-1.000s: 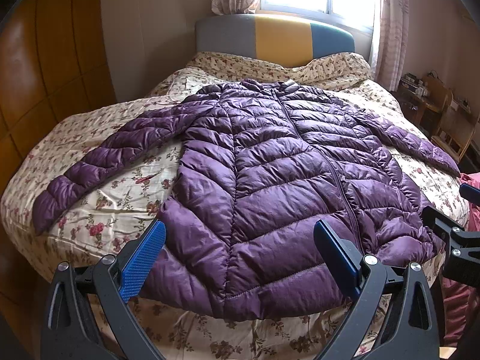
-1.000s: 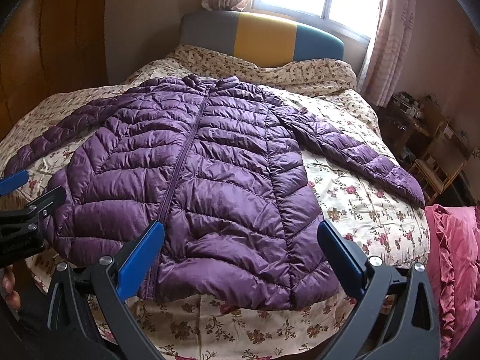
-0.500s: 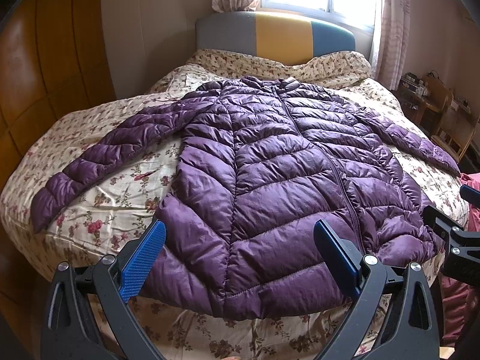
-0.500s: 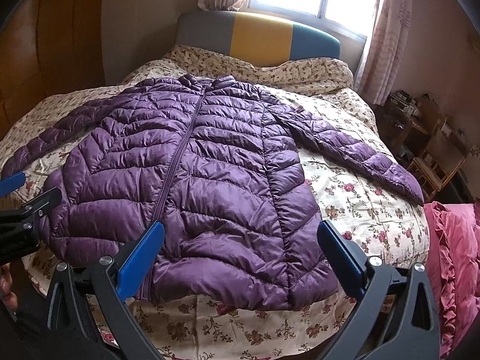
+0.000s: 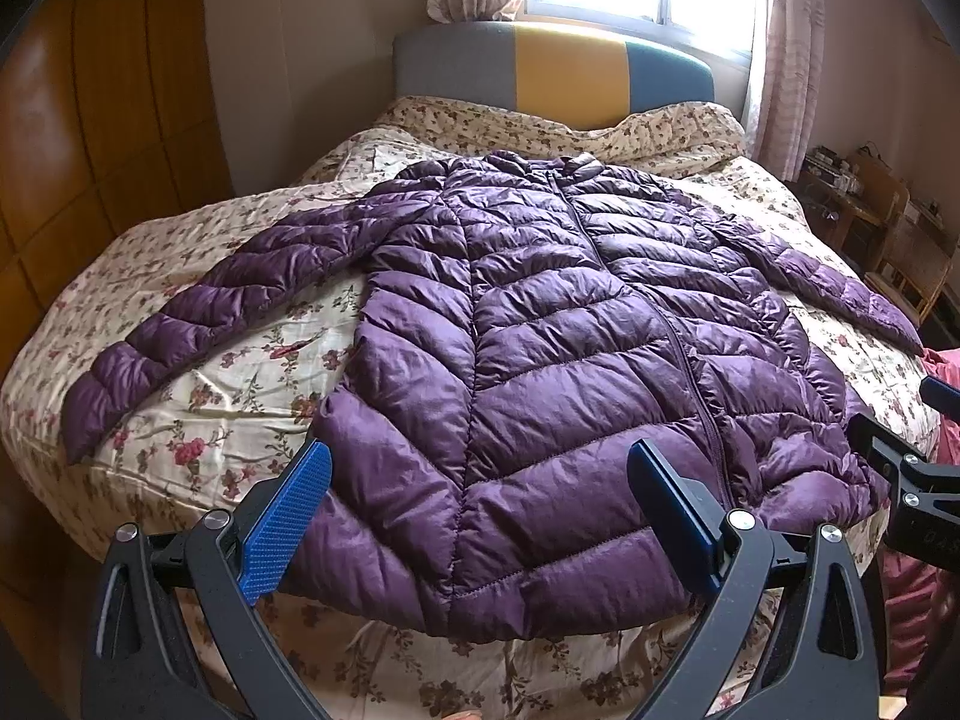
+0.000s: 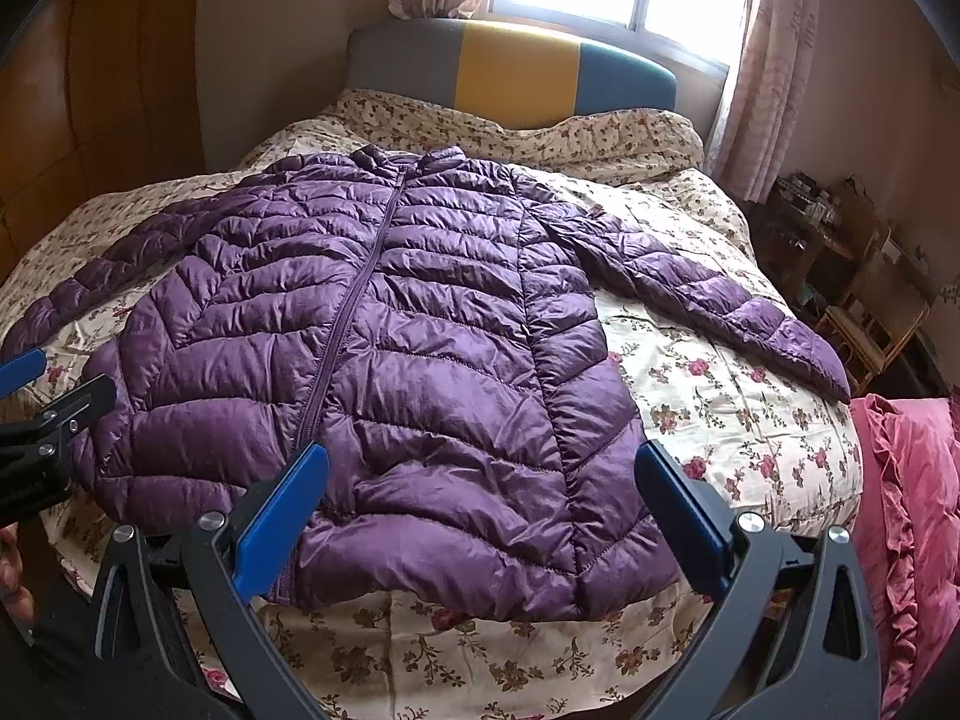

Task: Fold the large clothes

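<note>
A purple quilted down jacket (image 5: 540, 348) lies flat and zipped on the bed, front up, collar toward the headboard, both sleeves spread out. It also shows in the right wrist view (image 6: 384, 360). My left gripper (image 5: 480, 480) is open and empty, held above the jacket's hem on its left half. My right gripper (image 6: 480, 480) is open and empty above the hem's right half. Each gripper's edge shows in the other's view: the right one (image 5: 912, 468) and the left one (image 6: 42, 420).
The bed (image 5: 198, 420) has a floral cover and a grey, yellow and blue headboard (image 5: 552, 66). Wooden wardrobe panels (image 5: 90, 120) stand at left. A pink ruffled cloth (image 6: 906, 510) lies at the bed's right. Wooden chairs and a cluttered desk (image 6: 852, 264) stand at right.
Both grippers have drawn back and risen slightly, so the jacket sits a little lower and farther in both views. The jacket has not moved.
</note>
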`<state>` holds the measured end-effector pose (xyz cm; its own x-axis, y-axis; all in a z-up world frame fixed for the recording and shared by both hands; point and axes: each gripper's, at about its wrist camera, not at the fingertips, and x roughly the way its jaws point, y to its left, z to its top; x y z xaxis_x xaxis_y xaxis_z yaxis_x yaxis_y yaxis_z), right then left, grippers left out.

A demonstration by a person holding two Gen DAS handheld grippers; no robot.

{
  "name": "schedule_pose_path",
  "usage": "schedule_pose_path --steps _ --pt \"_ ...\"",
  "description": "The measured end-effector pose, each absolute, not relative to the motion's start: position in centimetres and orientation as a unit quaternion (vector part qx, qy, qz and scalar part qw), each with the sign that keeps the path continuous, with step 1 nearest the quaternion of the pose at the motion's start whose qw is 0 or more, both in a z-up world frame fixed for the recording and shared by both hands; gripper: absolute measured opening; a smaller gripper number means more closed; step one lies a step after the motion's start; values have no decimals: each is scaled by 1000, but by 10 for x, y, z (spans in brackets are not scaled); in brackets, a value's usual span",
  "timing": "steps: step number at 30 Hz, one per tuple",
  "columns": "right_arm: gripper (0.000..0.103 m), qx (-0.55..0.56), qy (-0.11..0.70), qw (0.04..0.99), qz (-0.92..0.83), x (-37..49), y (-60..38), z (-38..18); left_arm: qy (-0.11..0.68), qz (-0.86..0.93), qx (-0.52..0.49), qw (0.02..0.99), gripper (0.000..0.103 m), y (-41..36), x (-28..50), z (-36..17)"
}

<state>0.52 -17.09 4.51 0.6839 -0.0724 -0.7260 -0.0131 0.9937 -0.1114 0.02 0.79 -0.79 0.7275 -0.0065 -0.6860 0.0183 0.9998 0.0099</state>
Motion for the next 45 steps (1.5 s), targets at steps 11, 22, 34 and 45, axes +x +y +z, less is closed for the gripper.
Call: schedule_pose_path --steps 11,22,34,45 --pt "101 -38 413 910 -18 13 -178 33 385 -4 -3 923 98 12 12 -16" --pt "101 28 444 895 -33 43 -213 19 391 -35 -17 920 98 12 40 -8" --pt "94 233 454 849 -140 112 -368 -18 416 -60 -8 908 100 9 135 -6" --pt "84 428 345 791 -269 124 -532 -36 436 -71 -26 897 100 4 232 -27"
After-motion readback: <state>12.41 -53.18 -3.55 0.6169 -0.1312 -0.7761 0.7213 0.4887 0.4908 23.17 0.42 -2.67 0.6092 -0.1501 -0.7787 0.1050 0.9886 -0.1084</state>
